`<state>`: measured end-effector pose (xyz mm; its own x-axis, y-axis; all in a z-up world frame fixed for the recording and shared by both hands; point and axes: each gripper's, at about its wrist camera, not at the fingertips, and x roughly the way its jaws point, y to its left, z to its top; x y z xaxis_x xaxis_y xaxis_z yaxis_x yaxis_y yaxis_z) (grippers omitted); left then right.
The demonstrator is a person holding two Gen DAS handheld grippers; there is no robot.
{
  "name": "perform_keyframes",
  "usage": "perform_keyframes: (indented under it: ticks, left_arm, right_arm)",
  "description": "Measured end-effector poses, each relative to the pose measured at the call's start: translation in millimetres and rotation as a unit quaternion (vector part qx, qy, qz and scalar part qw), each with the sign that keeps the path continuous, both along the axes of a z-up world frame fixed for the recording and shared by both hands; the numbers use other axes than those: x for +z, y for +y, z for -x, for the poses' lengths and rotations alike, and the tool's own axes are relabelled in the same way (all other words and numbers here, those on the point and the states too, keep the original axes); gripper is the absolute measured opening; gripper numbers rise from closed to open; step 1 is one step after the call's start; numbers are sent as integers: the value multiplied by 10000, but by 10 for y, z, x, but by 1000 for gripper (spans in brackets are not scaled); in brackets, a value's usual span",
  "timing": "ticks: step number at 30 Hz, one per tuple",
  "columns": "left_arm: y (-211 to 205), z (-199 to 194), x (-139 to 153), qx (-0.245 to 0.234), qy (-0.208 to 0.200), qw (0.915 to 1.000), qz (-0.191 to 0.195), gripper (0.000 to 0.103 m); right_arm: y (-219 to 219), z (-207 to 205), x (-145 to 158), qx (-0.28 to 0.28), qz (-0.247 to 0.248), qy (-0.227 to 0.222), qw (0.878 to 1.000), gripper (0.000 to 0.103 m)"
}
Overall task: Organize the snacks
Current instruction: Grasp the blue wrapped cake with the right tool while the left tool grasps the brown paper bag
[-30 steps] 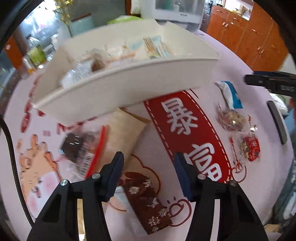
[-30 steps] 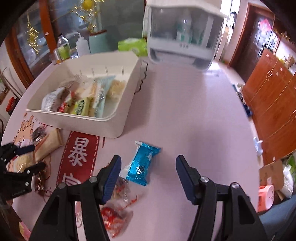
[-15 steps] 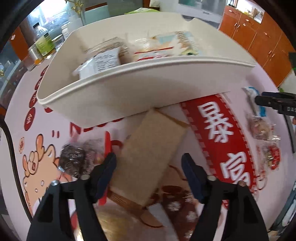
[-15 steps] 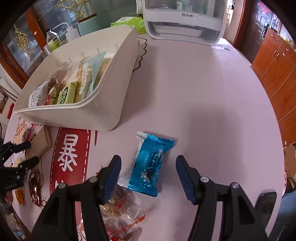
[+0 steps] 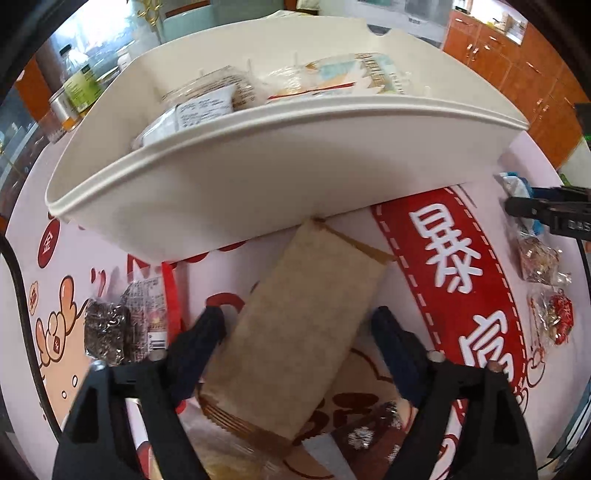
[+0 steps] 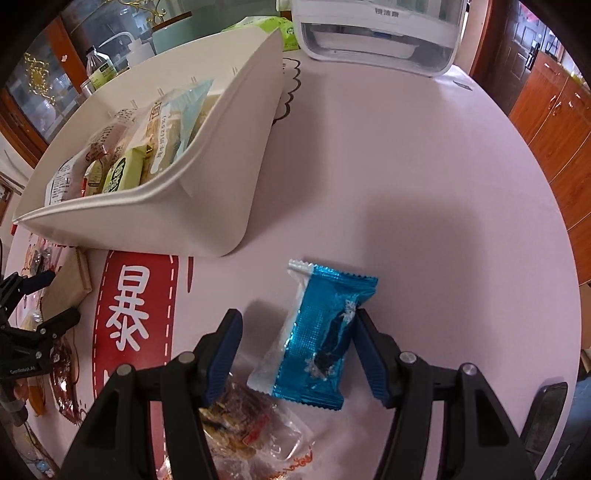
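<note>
A white bin [image 5: 258, 177] holds several snack packets; it also shows in the right wrist view [image 6: 207, 206]. My left gripper [image 5: 299, 332] is open, its jaws on either side of a tan paper packet [image 5: 306, 332] lying on the table in front of the bin. My right gripper [image 6: 295, 332] is open around a blue foil snack [image 6: 321, 336] on the pink table; the right finger's pad touches or nearly touches its edge. The left gripper [image 6: 33, 306] shows at the far left of the right wrist view.
A dark chocolate-like packet [image 5: 122, 325] lies left of the tan packet. Clear-wrapped snacks [image 5: 539, 254] and a red candy [image 5: 557, 314] lie to the right. A clear wrapped snack [image 6: 243, 413] lies under my right gripper. A white appliance [image 6: 380, 33] stands at the back. A phone [image 6: 546, 413] lies at right.
Both grippers have moved forward and down. The tan packet now sits between the left jaws and the blue snack between the right jaws. Both stay open.
</note>
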<state>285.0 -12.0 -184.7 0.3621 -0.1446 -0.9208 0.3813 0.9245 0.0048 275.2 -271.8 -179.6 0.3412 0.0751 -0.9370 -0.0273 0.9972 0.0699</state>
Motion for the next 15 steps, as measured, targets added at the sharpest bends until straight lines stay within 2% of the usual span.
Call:
perform_keyframes:
  ticks: [2, 3, 8, 15]
  left_arm:
    - [-78, 41, 17, -120, -21, 9999, -28, 61]
    - [-101, 58, 26, -139, -37, 9999, -68, 60]
    - [-159, 201, 44, 60, -4, 9999, -84, 57]
    - [-196, 714, 196, 83, -177, 9995, -246, 57]
  right_arm:
    - [26, 7, 3, 28, 183, -35, 9998, 43]
    - [41, 15, 7, 67, 261, -47, 9996, 34]
    - [53, 59, 19, 147, 218, 12, 9997, 31]
    - [146, 245, 140, 293, 102, -42, 9995, 30]
